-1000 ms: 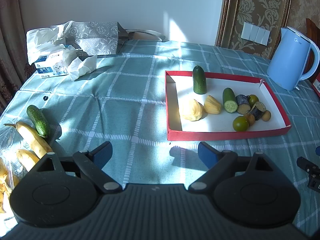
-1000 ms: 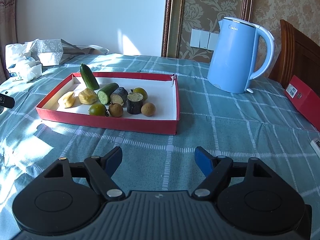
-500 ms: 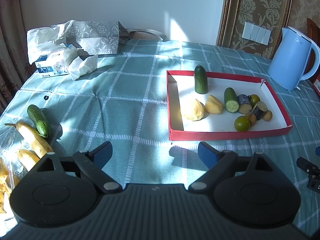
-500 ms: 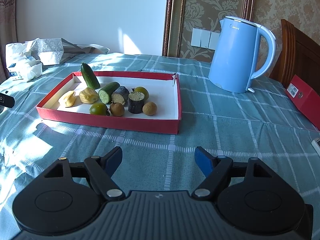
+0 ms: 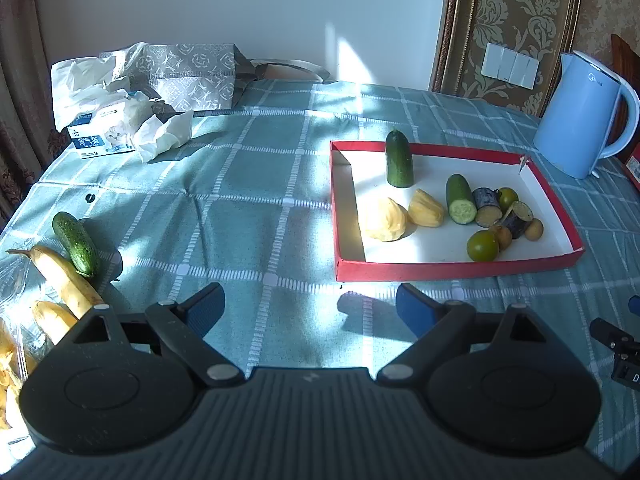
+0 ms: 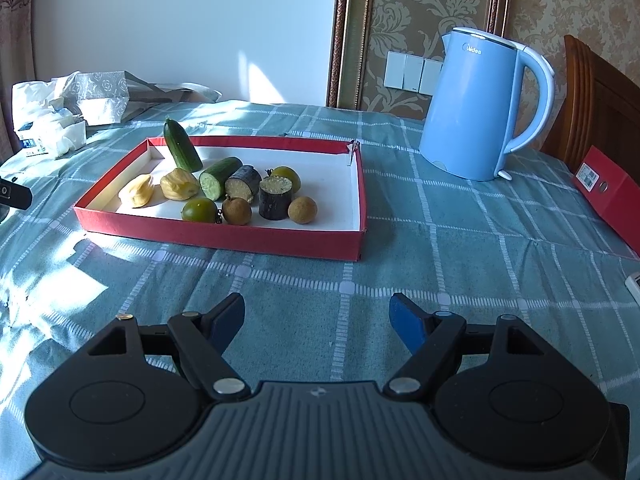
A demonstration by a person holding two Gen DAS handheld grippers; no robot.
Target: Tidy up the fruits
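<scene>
Cloth (image 6: 400, 248) before red tray (image 6: 224, 236) bare; kettle (image 6: 476, 112) flanks right.

The checked tablecloth (image 5: 248, 184) carries a red tray (image 5: 452, 270), kettle (image 5: 576, 116), cucumber (image 5: 76, 244).

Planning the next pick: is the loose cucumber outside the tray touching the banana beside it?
Touching. In the left wrist view the cucumber lies with its lower end resting against the banana, no tablecloth showing between them.

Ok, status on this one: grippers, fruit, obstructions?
Both grippers, left and right, open, empty. Red cardboard tray holds cut fruit; whole green cucumber and bananas outside. Nothing blocking.
</scene>
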